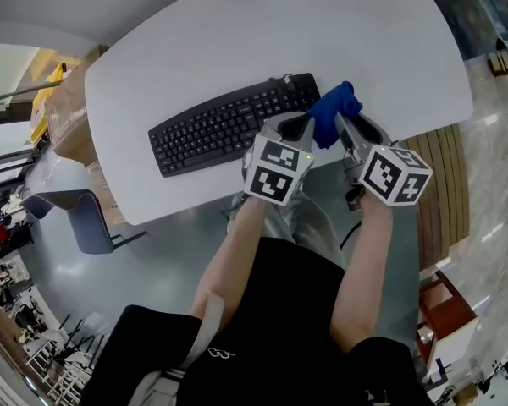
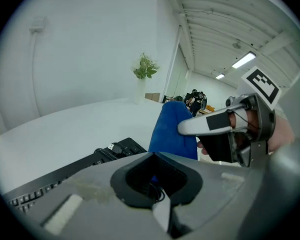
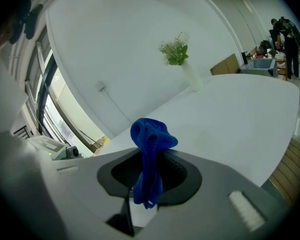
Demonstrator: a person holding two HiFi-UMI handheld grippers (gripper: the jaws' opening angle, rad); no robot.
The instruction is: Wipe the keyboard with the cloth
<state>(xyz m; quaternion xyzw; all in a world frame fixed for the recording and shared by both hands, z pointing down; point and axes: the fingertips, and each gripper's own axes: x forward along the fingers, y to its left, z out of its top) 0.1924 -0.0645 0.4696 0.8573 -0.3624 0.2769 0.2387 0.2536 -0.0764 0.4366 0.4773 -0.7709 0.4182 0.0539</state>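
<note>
The right tool (image 1: 343, 127) is closed on a crumpled bright blue cloth (image 1: 334, 112), which bunches up above its jaws and hangs in a fold below them in the right gripper view (image 3: 149, 151). The left tool (image 1: 302, 128) sits just beside it with its jaws together and nothing clearly clamped between them. Both are at the right end of the black computer keyboard (image 1: 229, 125), which lies slantwise near the front edge of the white rounded table (image 1: 322, 32).

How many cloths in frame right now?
1: the bunched blue cloth, clamped in the right gripper by the right end of the black keyboard. No other shows; the person's body could hide one.
</note>
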